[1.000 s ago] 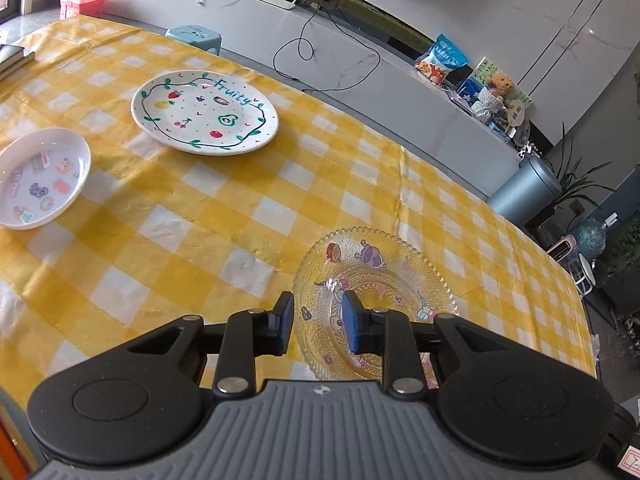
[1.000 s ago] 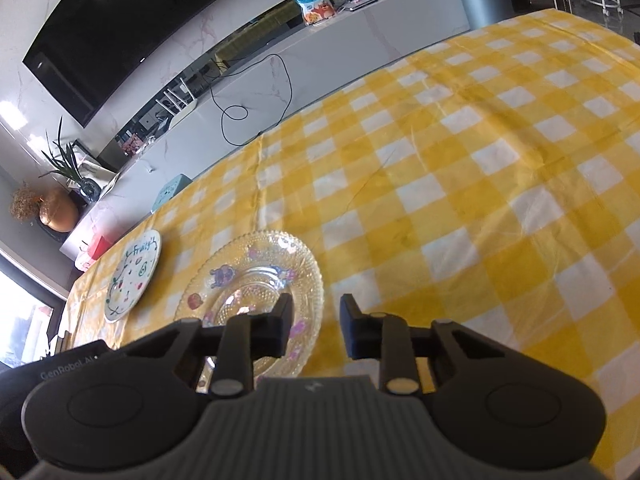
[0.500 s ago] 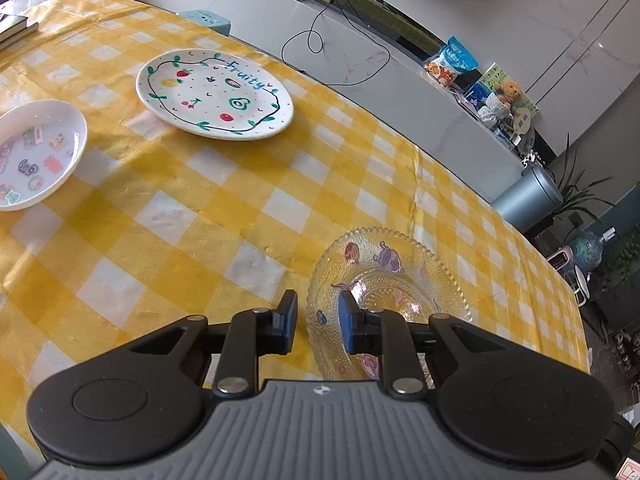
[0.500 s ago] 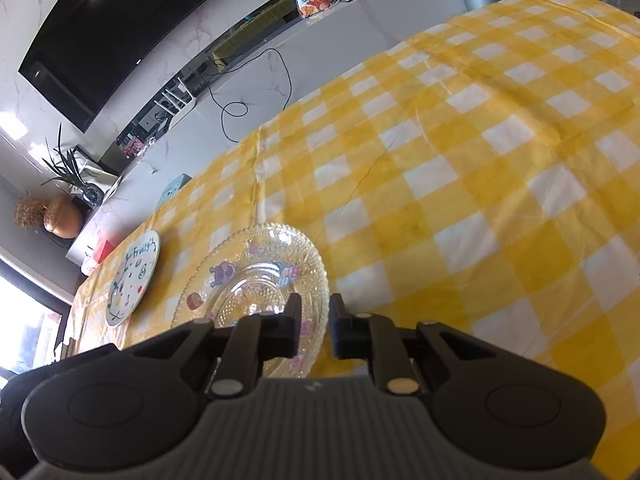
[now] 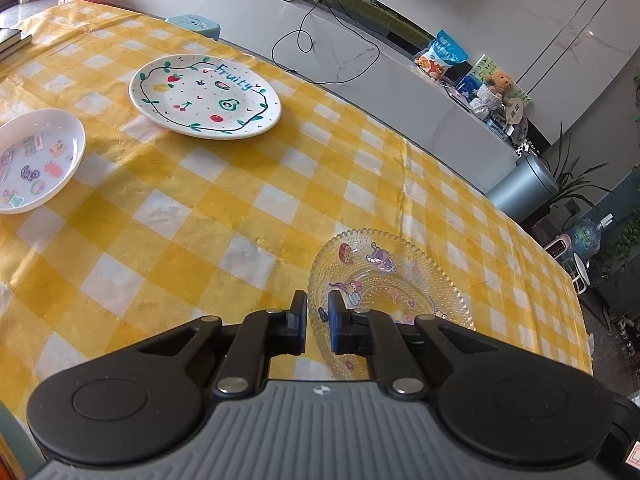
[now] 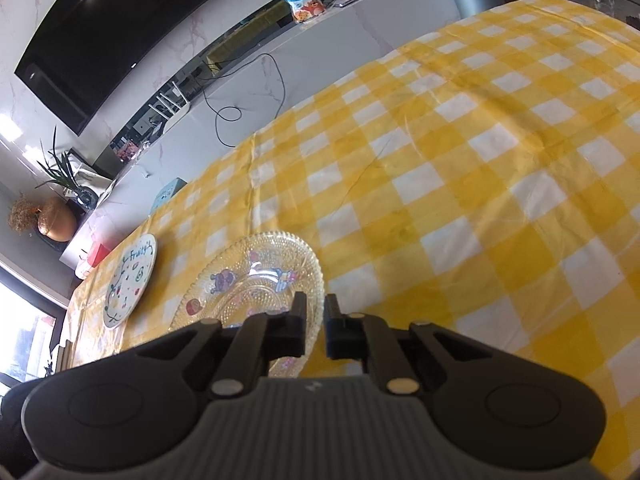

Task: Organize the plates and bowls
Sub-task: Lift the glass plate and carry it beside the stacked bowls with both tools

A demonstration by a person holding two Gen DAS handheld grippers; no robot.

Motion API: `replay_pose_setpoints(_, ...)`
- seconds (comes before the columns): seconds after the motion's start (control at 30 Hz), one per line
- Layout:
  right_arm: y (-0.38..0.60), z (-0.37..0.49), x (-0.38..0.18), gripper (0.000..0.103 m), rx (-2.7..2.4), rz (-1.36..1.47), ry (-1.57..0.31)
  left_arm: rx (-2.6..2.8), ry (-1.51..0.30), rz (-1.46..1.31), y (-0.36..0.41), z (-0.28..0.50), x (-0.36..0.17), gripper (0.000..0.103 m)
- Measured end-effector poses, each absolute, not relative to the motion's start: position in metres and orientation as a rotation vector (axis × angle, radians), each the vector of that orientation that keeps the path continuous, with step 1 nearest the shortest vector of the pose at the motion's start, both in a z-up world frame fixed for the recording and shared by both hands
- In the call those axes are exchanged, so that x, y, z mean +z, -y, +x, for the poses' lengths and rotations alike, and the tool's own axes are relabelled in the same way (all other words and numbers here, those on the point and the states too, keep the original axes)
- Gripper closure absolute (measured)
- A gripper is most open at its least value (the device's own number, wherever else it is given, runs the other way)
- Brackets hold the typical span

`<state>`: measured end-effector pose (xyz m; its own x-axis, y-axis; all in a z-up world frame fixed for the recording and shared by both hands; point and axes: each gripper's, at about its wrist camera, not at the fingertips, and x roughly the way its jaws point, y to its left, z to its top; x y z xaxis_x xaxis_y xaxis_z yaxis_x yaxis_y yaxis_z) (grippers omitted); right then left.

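The surface (image 5: 200,220) has a yellow and white checked cloth on it. In the left view, a big white plate (image 5: 204,96) with fruit drawings sits at the upper left. A small white dish (image 5: 36,160) with stickers sits at the left edge, well apart from the big plate. Nothing lies between them and the glass plate (image 5: 396,280) at the lower middle. Behind the surface there is a long grey shelf with a snack bag (image 5: 440,56) and a teddy bear (image 5: 498,80). A round grey bin (image 5: 524,188) stands near it.

The left gripper (image 5: 317,308) points down at a slant. Its jaws have just been closing and are now narrow, with the left rim of the glass plate pinched between them. In the right view, the right gripper (image 6: 316,312) slants down too. Its jaws have also just been closing, and they pinch the right rim of the glass plate (image 6: 256,276). A big black TV (image 6: 108,36) hangs at the upper left.

The near part of the glass plate is hidden behind the grippers. The small dish is cut off at the left edge of the left view. I cannot tell if the glass plate touches the cloth.
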<state>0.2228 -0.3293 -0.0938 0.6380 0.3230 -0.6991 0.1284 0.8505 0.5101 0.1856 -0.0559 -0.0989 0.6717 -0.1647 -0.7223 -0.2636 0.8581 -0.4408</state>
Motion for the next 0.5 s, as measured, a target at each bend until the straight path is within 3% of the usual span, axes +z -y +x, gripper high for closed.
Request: replay_pose_setpoints(0.5,0.344,0.164,-0.070,0.097,0.104,0.554,-0.895,0.013,-0.840,-0.516,0.068,0.131,-0.077,0.092)
